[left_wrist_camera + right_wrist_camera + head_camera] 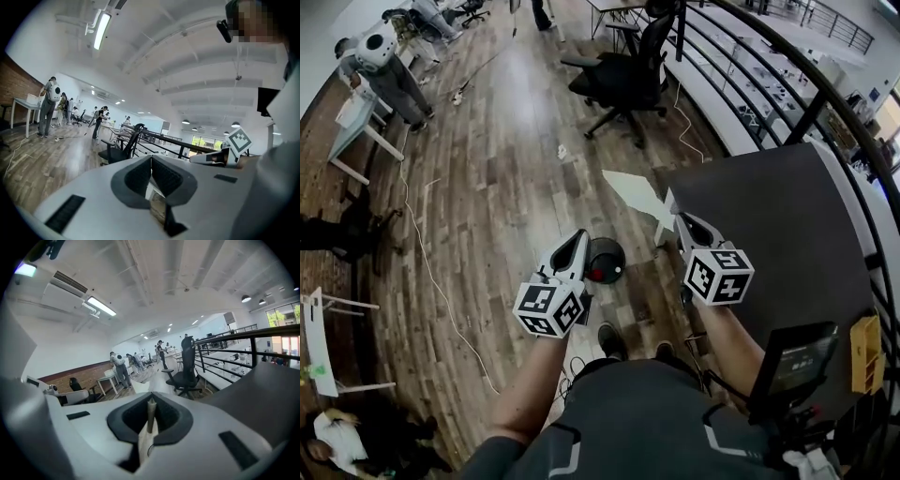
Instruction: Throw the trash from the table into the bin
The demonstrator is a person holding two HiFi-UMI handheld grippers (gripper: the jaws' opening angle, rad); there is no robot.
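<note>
I'm clenching the right gripper [678, 223] on a white paper scrap [636, 192] jutting toward 11 o'clock past the dark table's [769, 225] edge. Open wood floor [497, 178] is spreading from 9 to 12 o'clock, with a railing [787, 75] at 2. Below the scrap, the black bin [617, 249] is holding something red [598, 275]. My left gripper [577, 236] is closed and empty beside the bin.

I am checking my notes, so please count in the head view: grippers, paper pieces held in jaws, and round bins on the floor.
Grippers: 2, left gripper and right gripper
Paper piece: 1
Round bin: 1
Total: 4
</note>
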